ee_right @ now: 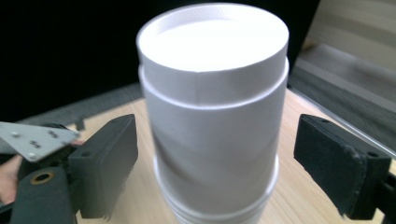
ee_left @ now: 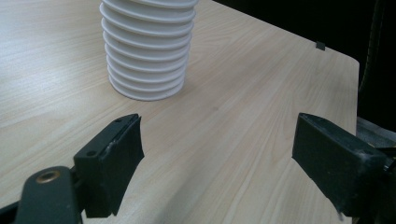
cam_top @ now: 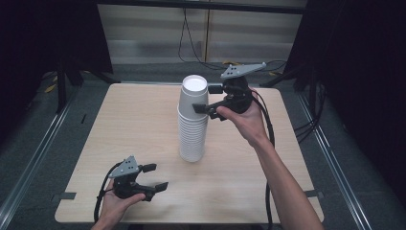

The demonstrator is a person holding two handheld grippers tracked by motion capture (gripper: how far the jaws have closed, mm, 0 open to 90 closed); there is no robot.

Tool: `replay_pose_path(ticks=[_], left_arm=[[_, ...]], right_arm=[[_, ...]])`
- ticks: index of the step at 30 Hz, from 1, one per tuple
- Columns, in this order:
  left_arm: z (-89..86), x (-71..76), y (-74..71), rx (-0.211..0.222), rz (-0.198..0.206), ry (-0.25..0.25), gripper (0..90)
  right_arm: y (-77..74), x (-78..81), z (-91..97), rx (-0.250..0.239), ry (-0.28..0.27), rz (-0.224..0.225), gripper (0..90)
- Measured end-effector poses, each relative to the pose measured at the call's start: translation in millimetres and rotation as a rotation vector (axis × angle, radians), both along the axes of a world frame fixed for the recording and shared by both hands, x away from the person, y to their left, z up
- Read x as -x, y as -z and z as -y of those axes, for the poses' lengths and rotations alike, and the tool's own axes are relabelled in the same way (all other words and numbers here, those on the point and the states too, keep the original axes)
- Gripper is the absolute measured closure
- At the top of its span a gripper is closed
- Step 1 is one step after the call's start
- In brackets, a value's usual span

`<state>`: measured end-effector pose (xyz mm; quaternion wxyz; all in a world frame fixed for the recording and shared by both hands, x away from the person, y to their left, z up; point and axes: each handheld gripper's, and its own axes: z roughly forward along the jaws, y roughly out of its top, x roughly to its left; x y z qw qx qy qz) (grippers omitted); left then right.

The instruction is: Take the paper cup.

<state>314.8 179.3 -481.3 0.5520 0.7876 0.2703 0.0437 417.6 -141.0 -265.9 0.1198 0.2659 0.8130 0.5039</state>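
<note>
Stack (cam_top: 193,122) of white cups standing upside down near the middle of the table (cam_top: 139,139), bases up. Upper part of it cut off in the left gripper view, with just the ribbed lower rims (ee_left: 145,65) on show; foot of it cut off in the right gripper view, and the top cup (ee_right: 212,107) blurred there. Count of cups hard to make out.

Right gripper (cam_top: 209,98) raised at the top of the stack, held by the right hand (cam_top: 244,120) coming in from the right. Jaws spread wide, one on either side of the top cup, both clear of its wall in the right gripper view; nothing gripped. Far jaw partly hidden behind the cup in the high view. Grey plate (cam_top: 242,70) on top, cable (cam_top: 268,129) trailing down along the forearm.

Left gripper (cam_top: 154,177) low at the near left of the table, held in the left hand (cam_top: 117,201), hand partly cut by the bottom edge. Jaws parted and empty, pointing right toward the foot of the stack, well short of it; bare wood between them. Whether it rests on the table or hangs just above it: cannot tell.

Its plate (ee_right: 35,139) and a bit of the hand visible at the left edge of the right gripper view, behind the left jaw. Surroundings dark, floor and cables beyond the far edge dim.
</note>
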Motion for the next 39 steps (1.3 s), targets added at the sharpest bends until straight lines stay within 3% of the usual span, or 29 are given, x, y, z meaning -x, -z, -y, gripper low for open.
replay_pose_path(ticks=[15, 27, 39], left_arm=[[0.4, -1.1, 0.9, -0.004, 0.001, 0.002, 16.1], [-0.1, -1.2, 0.9, -0.01, 0.006, 0.005, 17.5], [0.9, -1.1, 1.2, -0.015, 0.003, 0.001, 17.3]], right_arm=[[-5.4, -14.6, -18.7, 0.048, -0.032, -0.035, 13.5], [-8.6, -22.1, -29.0, 0.086, -0.022, -0.06, 17.1], [-10.1, -19.8, -29.1, 0.094, -0.021, -0.035, 18.8]])
